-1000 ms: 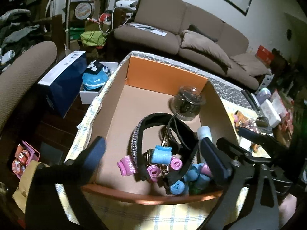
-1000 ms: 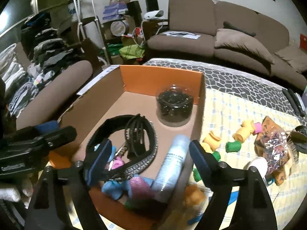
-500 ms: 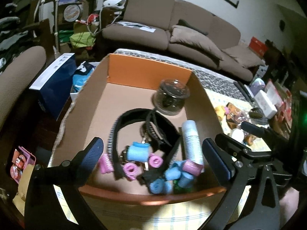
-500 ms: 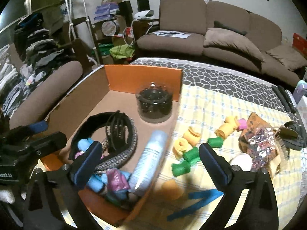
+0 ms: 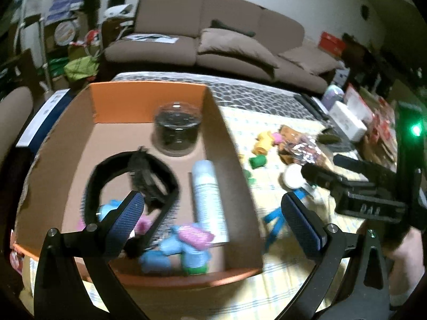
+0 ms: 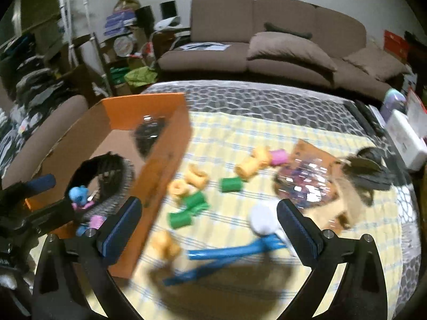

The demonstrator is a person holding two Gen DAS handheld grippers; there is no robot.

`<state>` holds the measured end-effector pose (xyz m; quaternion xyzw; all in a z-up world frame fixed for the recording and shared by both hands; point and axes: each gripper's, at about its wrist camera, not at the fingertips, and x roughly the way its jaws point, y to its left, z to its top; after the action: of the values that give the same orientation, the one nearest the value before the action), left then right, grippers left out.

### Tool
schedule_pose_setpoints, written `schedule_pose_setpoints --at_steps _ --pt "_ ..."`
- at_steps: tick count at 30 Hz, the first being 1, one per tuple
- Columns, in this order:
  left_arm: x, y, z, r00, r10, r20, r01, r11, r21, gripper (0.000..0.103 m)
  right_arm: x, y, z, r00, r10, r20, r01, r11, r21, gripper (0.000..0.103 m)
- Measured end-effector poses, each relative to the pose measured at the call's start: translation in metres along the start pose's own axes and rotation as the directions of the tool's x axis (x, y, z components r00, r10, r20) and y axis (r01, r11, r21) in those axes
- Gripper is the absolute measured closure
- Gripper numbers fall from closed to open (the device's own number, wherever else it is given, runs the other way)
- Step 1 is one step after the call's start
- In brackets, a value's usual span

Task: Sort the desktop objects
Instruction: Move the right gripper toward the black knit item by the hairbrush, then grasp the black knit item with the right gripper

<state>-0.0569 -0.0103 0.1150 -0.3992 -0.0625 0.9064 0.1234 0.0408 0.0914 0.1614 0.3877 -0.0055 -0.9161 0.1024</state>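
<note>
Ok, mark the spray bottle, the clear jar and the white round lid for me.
spray bottle [image 5: 206, 192], left wrist view, mid-body.
clear jar [image 5: 177, 128], left wrist view, side wall.
white round lid [image 6: 263, 217], right wrist view, top face.

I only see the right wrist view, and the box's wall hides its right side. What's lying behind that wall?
Observer: A white bottle lies flat along that wall, inside the box.
Operator: Is the left gripper holding anything?
Observer: No. It's open and empty, above the box's near end.
Operator: What's at that near end?
Observer: Pink and blue rollers, piled beside the bottle's near end.
</note>
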Motion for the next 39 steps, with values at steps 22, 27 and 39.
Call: schedule_pose_setpoints --at_steps 22,27,39 --pt "0.072 -0.165 0.0 0.986 -0.141 -0.094 0.161 0.952 0.26 0.0 -0.011 -0.213 -0.037 1.0 0.011 -0.004 -0.008 0.854 0.52 0.001" --pt "0.097 -0.189 0.009 0.987 -0.131 -0.096 0.155 0.932 0.328 0.0 0.001 -0.236 -0.043 0.999 0.046 -0.003 -0.036 0.817 0.576 0.001" --pt "0.14 -0.212 0.02 0.987 -0.124 -0.105 0.156 0.898 0.411 0.011 0.041 -0.26 -0.045 0.987 0.155 0.034 -0.137 0.728 0.672 0.001"
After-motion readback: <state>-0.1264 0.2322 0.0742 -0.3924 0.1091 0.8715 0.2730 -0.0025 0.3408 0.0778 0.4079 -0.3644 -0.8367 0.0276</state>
